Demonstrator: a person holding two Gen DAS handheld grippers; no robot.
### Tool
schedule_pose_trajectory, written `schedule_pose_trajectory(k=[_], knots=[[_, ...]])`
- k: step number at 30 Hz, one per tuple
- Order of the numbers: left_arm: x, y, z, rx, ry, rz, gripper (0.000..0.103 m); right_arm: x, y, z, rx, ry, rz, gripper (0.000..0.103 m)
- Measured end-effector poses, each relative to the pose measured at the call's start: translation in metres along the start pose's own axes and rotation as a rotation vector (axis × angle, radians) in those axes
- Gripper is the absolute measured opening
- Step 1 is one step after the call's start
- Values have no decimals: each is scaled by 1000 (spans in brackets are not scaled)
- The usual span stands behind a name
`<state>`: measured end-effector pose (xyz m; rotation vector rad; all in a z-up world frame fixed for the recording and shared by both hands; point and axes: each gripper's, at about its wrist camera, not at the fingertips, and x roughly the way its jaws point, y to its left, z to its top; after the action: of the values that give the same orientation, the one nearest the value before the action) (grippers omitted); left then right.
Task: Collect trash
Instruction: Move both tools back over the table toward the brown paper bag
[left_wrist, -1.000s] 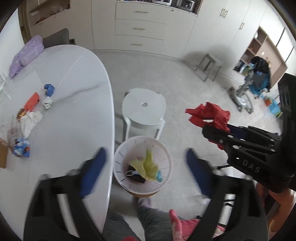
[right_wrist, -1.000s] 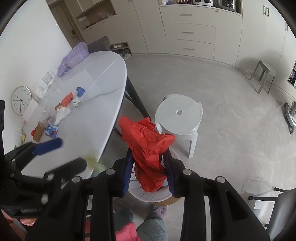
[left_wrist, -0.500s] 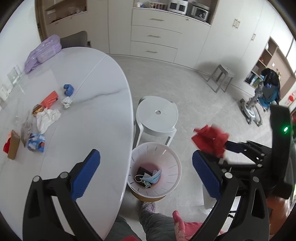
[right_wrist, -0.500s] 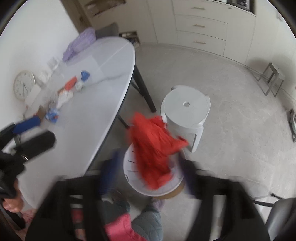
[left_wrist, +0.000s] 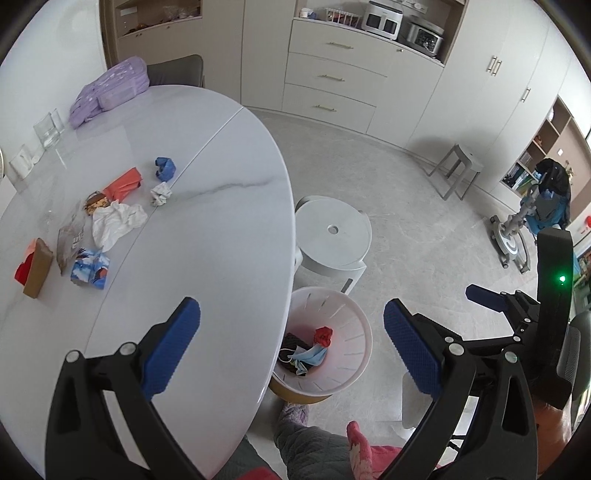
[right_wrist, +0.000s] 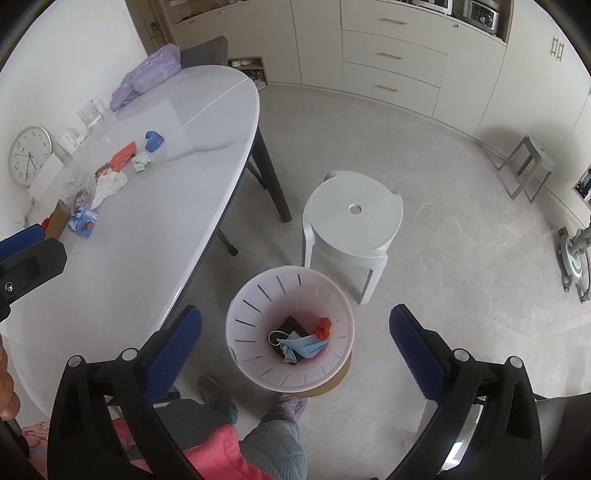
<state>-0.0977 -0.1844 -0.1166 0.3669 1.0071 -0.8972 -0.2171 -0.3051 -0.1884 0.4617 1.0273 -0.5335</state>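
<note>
A white slotted bin (right_wrist: 236, 306) stands on the floor by the table's edge. In it lie a crumpled red bag (right_wrist: 323, 328), a blue face mask (right_wrist: 303, 345) and something dark. My right gripper (right_wrist: 295, 314) hangs above the bin; its jaws are opening and nothing is between them. My left gripper (left_wrist: 291, 310) is open and empty, over the table's edge and the bin (left_wrist: 354, 321). On the white table (left_wrist: 207, 258) lie a blue wad (left_wrist: 165, 168), an orange wrapper (left_wrist: 123, 183), crumpled paper (left_wrist: 160, 194), a white tissue (left_wrist: 116, 221), a blue-and-white packet (left_wrist: 90, 271) and a brown box (left_wrist: 37, 267).
A white round stool (right_wrist: 354, 214) stands just behind the bin. A purple bag (left_wrist: 107, 92) and glasses (left_wrist: 48, 129) sit at the table's far end, a clock (right_wrist: 27, 155) leans on the wall. A person's legs and slippers (right_wrist: 291, 404) are below the bin. A grey stool (left_wrist: 456, 168) stands by the cabinets.
My right gripper has opened and let go of the red bag, which has dropped into the bin. My left gripper has drifted towards the table.
</note>
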Motion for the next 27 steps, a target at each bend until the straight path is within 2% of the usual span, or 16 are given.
schedule_pose_trajectory(k=[5,11,27], knots=[[-6,19,-3,-23,-7,27,95,3,15,7,-19,9,11,101],[-19,77,-10,-112,-19,87,95,11,59,23,-70,16,46,101],[-47,267,-37,-277,-44,289,95,45,243,57,-288,48,165,101]])
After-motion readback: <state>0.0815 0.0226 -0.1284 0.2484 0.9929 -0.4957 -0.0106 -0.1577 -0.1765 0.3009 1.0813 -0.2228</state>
